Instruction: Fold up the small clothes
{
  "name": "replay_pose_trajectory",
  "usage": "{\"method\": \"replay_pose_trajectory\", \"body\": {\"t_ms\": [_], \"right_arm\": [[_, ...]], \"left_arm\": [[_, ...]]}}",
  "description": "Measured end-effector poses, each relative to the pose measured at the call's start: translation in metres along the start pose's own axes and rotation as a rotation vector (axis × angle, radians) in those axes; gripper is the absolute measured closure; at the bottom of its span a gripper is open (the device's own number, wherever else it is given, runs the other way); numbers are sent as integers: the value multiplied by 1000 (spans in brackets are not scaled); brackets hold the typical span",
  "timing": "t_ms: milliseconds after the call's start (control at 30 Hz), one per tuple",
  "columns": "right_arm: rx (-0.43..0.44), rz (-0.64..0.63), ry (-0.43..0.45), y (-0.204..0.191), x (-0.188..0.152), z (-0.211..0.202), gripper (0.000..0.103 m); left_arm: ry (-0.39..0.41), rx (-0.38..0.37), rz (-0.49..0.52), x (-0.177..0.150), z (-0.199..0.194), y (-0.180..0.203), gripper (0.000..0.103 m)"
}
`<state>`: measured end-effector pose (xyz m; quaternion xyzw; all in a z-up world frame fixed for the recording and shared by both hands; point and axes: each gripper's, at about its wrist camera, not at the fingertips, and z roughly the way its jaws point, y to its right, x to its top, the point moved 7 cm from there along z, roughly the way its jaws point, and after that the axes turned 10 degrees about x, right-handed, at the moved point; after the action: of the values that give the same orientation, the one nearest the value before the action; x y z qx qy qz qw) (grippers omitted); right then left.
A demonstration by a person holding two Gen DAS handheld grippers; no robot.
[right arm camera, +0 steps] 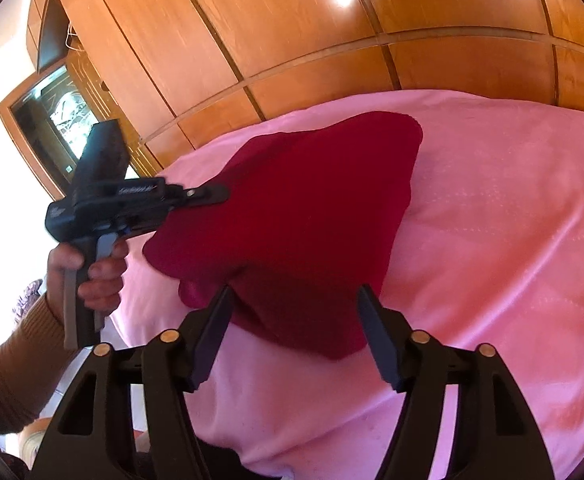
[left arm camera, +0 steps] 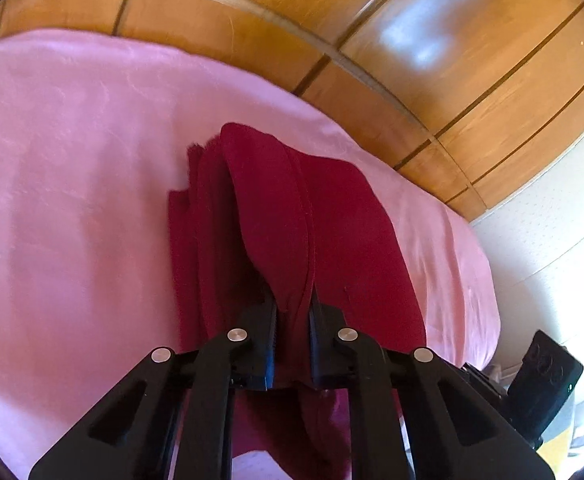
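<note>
Crimson fabric is what your left gripper is pinching: its fingers are pressed onto a hemmed fold of the red garment, which runs straight ahead of those tips and away from you, long axis roughly in line with the fingers. Your right gripper is spread wide with nothing between its fingers; the near lower corner of the garment lies just ahead of it, in the gap's line, close to but apparently not touching the left-hand finger. So the coming move looks to turn on this: the free corner sits directly forward of your right gripper, while the left holds the opposite edge lifted off the pink bedsheet. Your right side is the nearer to that loose corner. From the right wrist view you get the whole outline of the cloth, broad and sloping up toward the left gripper, plus your hand on its handle. From the left wrist view you see the stacked layers and hem seam instead, which the right view hides.
</note>
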<state>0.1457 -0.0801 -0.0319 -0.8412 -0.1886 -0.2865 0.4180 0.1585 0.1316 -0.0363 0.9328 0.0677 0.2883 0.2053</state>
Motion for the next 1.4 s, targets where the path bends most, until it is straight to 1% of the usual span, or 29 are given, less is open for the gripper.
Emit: {"method": "replay_pose_trajectory", "body": {"t_ms": [100, 133, 167, 233, 267, 300, 367, 400, 433, 467, 500, 533, 567, 633, 700, 767, 800, 833, 900, 967, 1067, 1167, 1233, 1300, 1400], "right_arm": [[25, -52, -19, -16, -1, 10, 48], [21, -65, -26, -18, -4, 12, 48], [2, -72, -48, -16, -10, 19, 47], [-28, -50, -105, -8, -21, 37, 48], [-24, -45, -111, -9, -22, 43, 47], [-26, -57, -115, -10, -25, 46, 47], [-52, -88, -118, -11, -26, 49, 47], [-51, -85, -118, -11, -25, 50, 47], [-41, -75, -120, -10, -23, 49, 46], [-35, -75, -124, -10, -23, 49, 46], [-30, -77, -127, -9, -22, 48, 46], [-23, -74, -130, -9, -18, 50, 46], [-10, -62, -131, -8, -14, 47, 46], [15, -31, -116, -7, -9, 35, 46], [13, -14, -89, -6, 2, 28, 45], [-4, -7, -57, -4, 19, 24, 45], [-8, 1, -43, -3, 29, 26, 45], [-13, 6, -32, -2, 37, 27, 45], [-47, -7, -19, 1, 55, 38, 43], [-71, -23, -16, 5, 65, 48, 42], [-86, -46, -16, 5, 89, 66, 42], [-100, -55, -33, 13, 112, 86, 42], [-144, -49, -61, 25, 119, 102, 42], [-175, -41, -83, 37, 121, 114, 41], [-221, -33, -142, 52, 111, 136, 40]], "left_arm": [[32, 2, -9, -2, -18, -11, 92], [35, 28, 4, -5, -20, -15, 92], [21, 58, 15, -9, -11, -17, 92], [-28, 129, 27, -21, 9, -28, 92], [-42, 167, 33, -28, 19, -34, 91], [-33, 180, 32, -31, 22, -37, 89], [-11, 167, -7, -29, 24, -39, 87], [-8, 161, -28, -27, 23, -39, 86], [-1, 168, -26, -26, 21, -37, 86], [10, 182, -13, -25, 19, -34, 86], [24, 205, 10, -24, 16, -31, 81], [41, 236, 31, -24, 11, -30, 74], [66, 276, 63, -24, 7, -27, 72], [89, 310, 103, -25, 4, -23, 71], [91, 322, 114, -25, 2, -25, 71], [94, 314, 101, -25, 2, -27, 71], [97, 312, 94, -23, 3, -27, 68], [107, 315, 90, -22, 2, -28, 61], [130, 333, 94, -21, 0, -30, 53], [129, 337, 103, -20, 2, -30, 53], [136, 354, 130, -21, 2, -27, 53], [142, 367, 157, -22, 4, -25, 53], [142, 377, 175, -25, 7, -23, 53], [144, 380, 189, -27, 9, -23, 53], [142, 367, 181, -30, 12, -23, 53]]}}
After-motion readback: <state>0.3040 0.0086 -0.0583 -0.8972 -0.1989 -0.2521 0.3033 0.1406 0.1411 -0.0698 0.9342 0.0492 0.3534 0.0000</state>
